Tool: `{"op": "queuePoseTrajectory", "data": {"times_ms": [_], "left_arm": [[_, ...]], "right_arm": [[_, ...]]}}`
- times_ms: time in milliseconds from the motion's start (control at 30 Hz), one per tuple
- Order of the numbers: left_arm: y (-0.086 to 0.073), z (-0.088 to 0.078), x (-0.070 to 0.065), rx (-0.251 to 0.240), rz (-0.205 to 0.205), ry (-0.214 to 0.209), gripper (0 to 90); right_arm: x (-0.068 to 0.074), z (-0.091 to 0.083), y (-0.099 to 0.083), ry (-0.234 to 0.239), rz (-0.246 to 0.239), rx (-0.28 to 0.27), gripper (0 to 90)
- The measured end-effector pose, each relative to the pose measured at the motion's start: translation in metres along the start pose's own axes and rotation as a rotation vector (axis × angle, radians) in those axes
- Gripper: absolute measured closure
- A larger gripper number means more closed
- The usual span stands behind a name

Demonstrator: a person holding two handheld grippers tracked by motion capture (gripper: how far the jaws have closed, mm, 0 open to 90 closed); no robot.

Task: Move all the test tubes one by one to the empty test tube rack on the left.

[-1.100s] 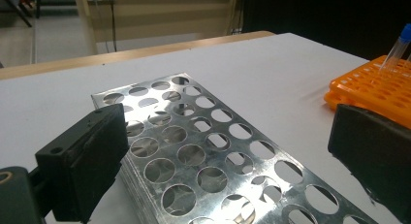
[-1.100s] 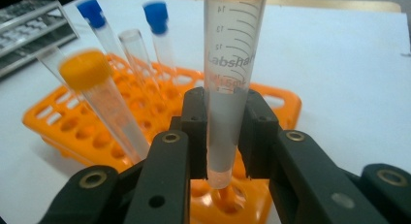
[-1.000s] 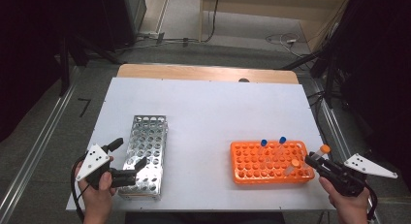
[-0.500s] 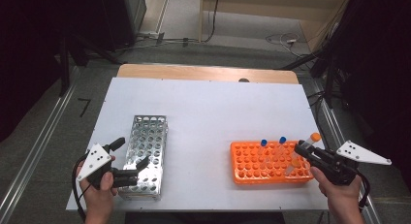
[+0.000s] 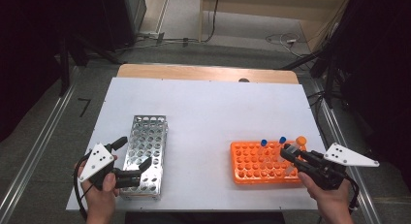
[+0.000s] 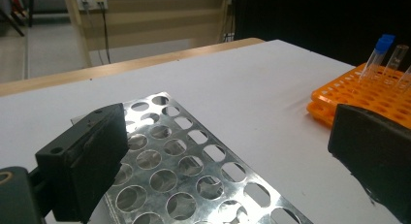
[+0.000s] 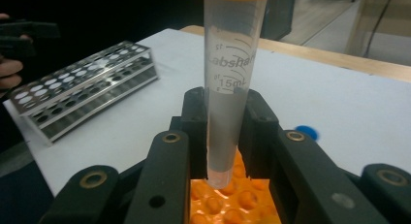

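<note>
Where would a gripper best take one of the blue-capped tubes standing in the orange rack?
Probably the bare wall just under the cap of the blue-capped tube, coming from above: it stands upright in the orange rack, whose holes hide its lower part.

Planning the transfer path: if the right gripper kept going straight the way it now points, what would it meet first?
Probably nothing close: the right gripper, shut on the orange-capped tube, points leftward over the orange rack. Beyond is bare table, then the metal rack; height is unclear.
</note>
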State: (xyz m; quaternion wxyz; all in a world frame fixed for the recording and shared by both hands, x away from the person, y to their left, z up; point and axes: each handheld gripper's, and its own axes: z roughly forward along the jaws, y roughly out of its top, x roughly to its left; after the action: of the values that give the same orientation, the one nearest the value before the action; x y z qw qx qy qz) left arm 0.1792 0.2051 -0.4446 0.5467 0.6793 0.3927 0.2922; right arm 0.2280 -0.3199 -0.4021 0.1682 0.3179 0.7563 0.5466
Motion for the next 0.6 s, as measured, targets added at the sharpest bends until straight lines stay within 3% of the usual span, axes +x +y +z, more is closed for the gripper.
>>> {"op": "queuePoseTrajectory", "data": {"times_ms": [367, 600], "left_arm": [[0.016, 0.008, -0.027, 0.005, 0.032, -0.057, 1.0], [0.021, 0.018, -0.044, 0.02, 0.034, -0.134, 1.0]], "right_arm": [[0.036, 0.023, -0.009, 0.076, -0.032, 0.026, 73.1], [0.052, 0.038, -0.01, 0.124, -0.049, 0.045, 73.1]]}}
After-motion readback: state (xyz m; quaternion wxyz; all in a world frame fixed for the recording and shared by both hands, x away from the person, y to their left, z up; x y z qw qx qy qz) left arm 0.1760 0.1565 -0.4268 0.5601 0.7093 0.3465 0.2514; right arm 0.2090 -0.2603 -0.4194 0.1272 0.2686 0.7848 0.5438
